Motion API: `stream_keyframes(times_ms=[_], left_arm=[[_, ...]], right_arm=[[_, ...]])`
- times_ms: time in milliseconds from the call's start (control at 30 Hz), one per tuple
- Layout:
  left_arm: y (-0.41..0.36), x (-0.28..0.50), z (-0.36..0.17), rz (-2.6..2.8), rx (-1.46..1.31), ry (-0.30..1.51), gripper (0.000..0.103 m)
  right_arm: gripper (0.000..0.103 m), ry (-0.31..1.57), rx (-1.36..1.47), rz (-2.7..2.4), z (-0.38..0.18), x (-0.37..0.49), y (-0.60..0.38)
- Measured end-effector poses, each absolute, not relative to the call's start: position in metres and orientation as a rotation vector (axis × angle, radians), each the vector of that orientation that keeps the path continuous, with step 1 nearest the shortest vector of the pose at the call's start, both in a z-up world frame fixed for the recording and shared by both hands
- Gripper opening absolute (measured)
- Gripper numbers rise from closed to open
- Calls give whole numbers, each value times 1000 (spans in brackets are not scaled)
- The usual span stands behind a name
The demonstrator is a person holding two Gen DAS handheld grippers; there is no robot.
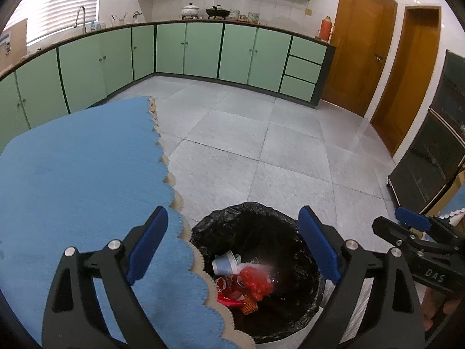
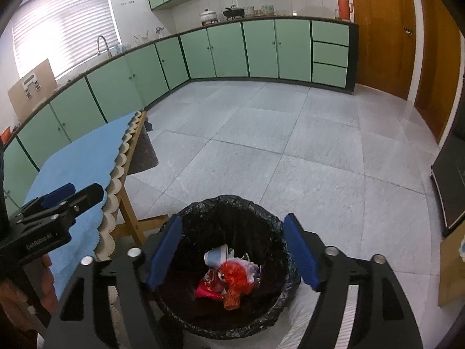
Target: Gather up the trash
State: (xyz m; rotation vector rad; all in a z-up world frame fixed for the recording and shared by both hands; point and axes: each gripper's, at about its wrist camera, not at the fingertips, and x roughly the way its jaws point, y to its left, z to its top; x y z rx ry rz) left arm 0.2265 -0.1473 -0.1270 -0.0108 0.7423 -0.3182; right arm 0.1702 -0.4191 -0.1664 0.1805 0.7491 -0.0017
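Blue cloth [image 1: 81,174] is covering the one table [image 2: 132,203], and one bin [image 2: 226,264], black-lined, is standing just beside it. Four or so pieces of trash are lying in the bin: a red net [image 2: 237,276], a red wrapper [image 2: 207,289], a paper cup [image 2: 216,256], an orange scrap [image 2: 232,301]. Two claws are being held above: the left claw [image 1: 232,247] and the right claw [image 2: 232,253], both spread apart and empty. The release is judged done; each claw is best being kept over the rim until nothing is clinging.

Daylight glares through the blinds [image 2: 61,26], blowing them out. Floor [image 1: 261,133] evenly lit, sharp. Fisheye bends edges, corners black
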Motion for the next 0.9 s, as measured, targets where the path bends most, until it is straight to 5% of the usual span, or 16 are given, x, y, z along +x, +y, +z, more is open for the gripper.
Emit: stream_keyframes(times_ms=[267,900], left_arm=[[-127,214,-104,-299,-10,705,91],[-86,148,-37,-258,8,590,93]], right_arm=[[97,696,170,3,-141,155,-412],[97,558,135,119,-71,107,-371]])
